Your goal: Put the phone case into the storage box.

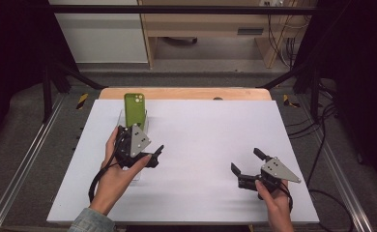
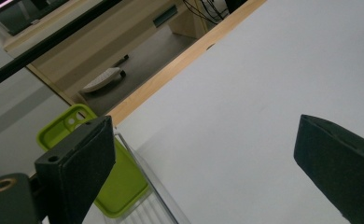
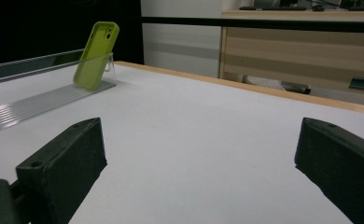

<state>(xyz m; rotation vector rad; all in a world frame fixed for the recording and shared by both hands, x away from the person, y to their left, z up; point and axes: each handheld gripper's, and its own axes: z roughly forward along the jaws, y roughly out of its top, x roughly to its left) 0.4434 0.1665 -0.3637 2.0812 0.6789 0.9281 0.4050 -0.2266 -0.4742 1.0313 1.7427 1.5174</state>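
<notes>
Green phone case (image 1: pixel 134 110) propped in clear stand (image 1: pixel 122 117), just beyond left gripper (image 1: pixel 139 147) fingers

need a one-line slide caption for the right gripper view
Right gripper with jaws open low over the white table; green phone case leans upright in a clear stand at far left.

a white table top (image 1: pixel 201 145) with a light wooden edge (image 1: pixel 186 93) at the far side stands on a grey carpet floor (image 1: pixel 27 145); behind it there is a pale wooden cabinet (image 1: pixel 215 24) and a white panel (image 1: pixel 99 34); black cables (image 1: pixel 285 43) hang at the right; the black frame bars (image 1: pixel 177 8) surround the table; both sides are dark.
</notes>
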